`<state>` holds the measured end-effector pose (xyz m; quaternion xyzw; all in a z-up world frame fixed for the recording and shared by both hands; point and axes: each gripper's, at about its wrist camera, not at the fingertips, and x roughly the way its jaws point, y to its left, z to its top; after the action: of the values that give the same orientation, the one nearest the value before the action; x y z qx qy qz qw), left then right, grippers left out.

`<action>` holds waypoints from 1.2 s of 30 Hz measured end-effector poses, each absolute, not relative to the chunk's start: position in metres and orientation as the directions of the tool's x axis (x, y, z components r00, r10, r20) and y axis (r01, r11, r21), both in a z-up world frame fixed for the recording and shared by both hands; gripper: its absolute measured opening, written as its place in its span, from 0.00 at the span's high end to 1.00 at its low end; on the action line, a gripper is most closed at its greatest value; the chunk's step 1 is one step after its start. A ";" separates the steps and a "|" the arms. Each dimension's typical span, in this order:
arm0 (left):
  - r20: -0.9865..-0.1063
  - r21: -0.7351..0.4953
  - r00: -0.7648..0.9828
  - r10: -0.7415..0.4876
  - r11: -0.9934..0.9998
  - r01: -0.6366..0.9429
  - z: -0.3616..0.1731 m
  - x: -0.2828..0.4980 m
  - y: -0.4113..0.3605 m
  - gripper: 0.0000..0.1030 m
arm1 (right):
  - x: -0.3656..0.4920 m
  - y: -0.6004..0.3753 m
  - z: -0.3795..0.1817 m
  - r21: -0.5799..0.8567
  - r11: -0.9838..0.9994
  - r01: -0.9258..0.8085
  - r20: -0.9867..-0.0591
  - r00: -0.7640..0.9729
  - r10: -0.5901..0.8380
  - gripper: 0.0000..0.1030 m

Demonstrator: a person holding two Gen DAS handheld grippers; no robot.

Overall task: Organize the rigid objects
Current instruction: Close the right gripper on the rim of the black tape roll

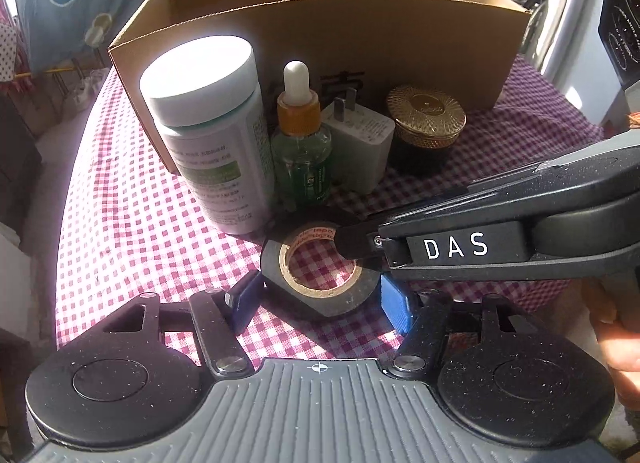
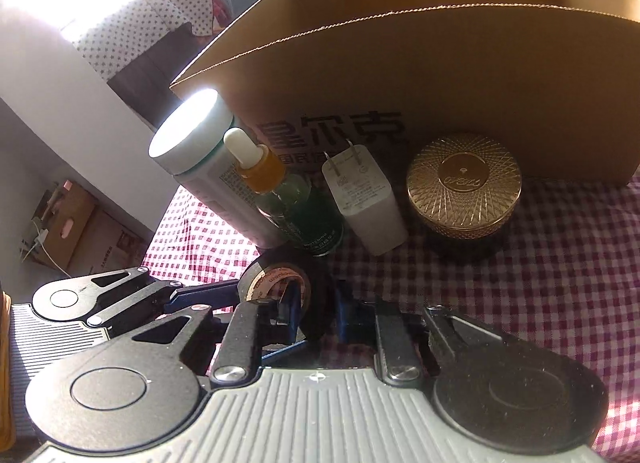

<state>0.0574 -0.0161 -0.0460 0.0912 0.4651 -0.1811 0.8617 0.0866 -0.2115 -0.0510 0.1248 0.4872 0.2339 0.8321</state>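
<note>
The black tape roll [image 1: 320,279] lies flat on the checked counter [image 1: 140,223], at the near end of a row of things set before the open cardboard box [image 1: 360,39]. Both tools meet at it. The left gripper [image 1: 320,299] has its jaws spread, 1 blue pad on each side of the roll; whether the pads touch the roll cannot be told. The right gripper [image 2: 310,313] comes in from the right, and 1 of its fingers [image 1: 352,243] reaches over the rim into the cardboard core; from its own view the jaws seem to straddle the roll's right wall, but whether they are already pinching it I cannot tell.

The step in hand looks like picking up the roll to carry it into the box. To do it well, only 1 gripper should own the grasp. If the right one takes the wall between core and outer face, the left jaws should stay wide and back off so they do not drag the roll. Close squarely on the wall, lift straight up, then move far.

The white-capped bottle [image 1: 208,131] and the green dropper bottle [image 1: 302,151] stand just beyond the roll; the dropper is tall and narrow and would tip easily at a sideways nudge. The white charger [image 1: 360,143] and the gold-lidded jar [image 1: 426,119] sit further right, out of the lifting path.
</note>
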 end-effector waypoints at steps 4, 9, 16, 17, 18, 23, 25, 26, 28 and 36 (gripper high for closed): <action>-0.837 -0.004 0.493 -0.237 0.904 0.427 -0.047 0.056 -0.030 0.39 | 0.083 -0.230 -0.050 0.432 0.867 -0.246 -0.753 0.431 0.498 0.81; -0.835 -0.005 0.483 -0.264 0.881 0.474 -0.046 0.050 -0.053 0.39 | 0.073 -0.254 -0.050 0.428 0.879 -0.208 -0.754 0.453 0.475 0.81; -0.837 0.009 0.470 -0.280 0.852 0.524 -0.046 0.045 -0.074 0.39 | 0.064 -0.280 -0.052 0.458 0.876 -0.152 -0.743 0.475 0.471 0.81; -0.837 0.013 0.471 -0.279 0.850 0.527 -0.046 0.044 -0.077 0.38 | 0.064 -0.281 -0.052 0.461 0.874 -0.151 -0.741 0.476 0.473 0.81; -0.838 0.016 0.470 -0.277 0.849 0.528 -0.046 0.044 -0.078 0.38 | 0.063 -0.282 -0.052 0.464 0.873 -0.150 -0.739 0.477 0.475 0.81; -0.841 0.026 0.470 -0.267 0.848 0.530 -0.046 0.044 -0.083 0.36 | 0.063 -0.289 -0.052 0.473 0.867 -0.155 -0.731 0.481 0.484 0.81; -0.842 0.026 0.469 -0.266 0.849 0.528 -0.046 0.046 -0.084 0.35 | 0.063 -0.289 -0.052 0.475 0.866 -0.157 -0.729 0.480 0.487 0.81; -0.842 0.025 0.469 -0.266 0.849 0.527 -0.046 0.046 -0.086 0.34 | 0.063 -0.291 -0.052 0.477 0.865 -0.157 -0.728 0.480 0.489 0.81; -0.841 0.022 0.469 -0.268 0.850 0.526 -0.047 0.049 -0.085 0.34 | 0.060 -0.297 -0.049 0.481 0.863 -0.155 -0.726 0.482 0.491 0.81; -0.830 0.028 0.490 -0.268 0.856 0.516 -0.047 0.049 -0.087 0.35 | 0.057 -0.296 -0.047 0.472 0.867 -0.160 -0.726 0.487 0.486 0.81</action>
<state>0.0493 -0.0870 -0.0469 0.1376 0.4496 -0.2300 0.8520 0.0569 -0.2963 -0.0469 0.1735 0.4692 0.1913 0.8445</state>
